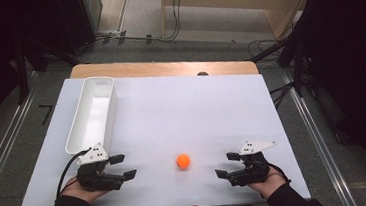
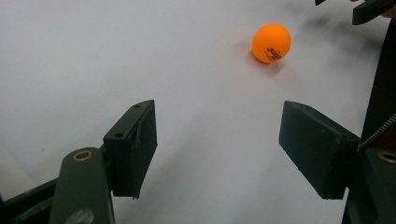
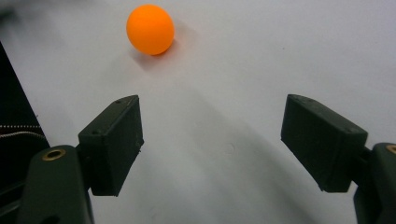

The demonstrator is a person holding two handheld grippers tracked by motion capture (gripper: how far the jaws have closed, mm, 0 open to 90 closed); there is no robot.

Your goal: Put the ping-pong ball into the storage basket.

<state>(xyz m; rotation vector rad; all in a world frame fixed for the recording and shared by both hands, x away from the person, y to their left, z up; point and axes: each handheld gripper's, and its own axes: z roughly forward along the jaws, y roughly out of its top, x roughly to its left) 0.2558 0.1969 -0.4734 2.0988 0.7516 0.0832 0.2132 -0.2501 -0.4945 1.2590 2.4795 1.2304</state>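
An orange ball [image 1: 183, 161] lies on the white table sheet [image 1: 182, 113] near the front edge, between my two grippers. My left gripper [image 1: 123, 167] rests at the front left, its jaws apart with nothing between them. My right gripper [image 1: 227, 164] rests at the front right, also open and empty. In the left gripper view the orange ball [image 2: 271, 43] lies ahead and to the right of the left gripper [image 2: 217, 149]. In the right gripper view the orange ball [image 3: 150, 29] sits ahead and to the left of the right gripper [image 3: 212, 144].
A long white bin [image 1: 91, 113] stands along the left side of the sheet, behind my left gripper. The wooden table edge [image 1: 163, 67] shows beyond the sheet. Cables [image 1: 267, 50] run over the floor behind the table.
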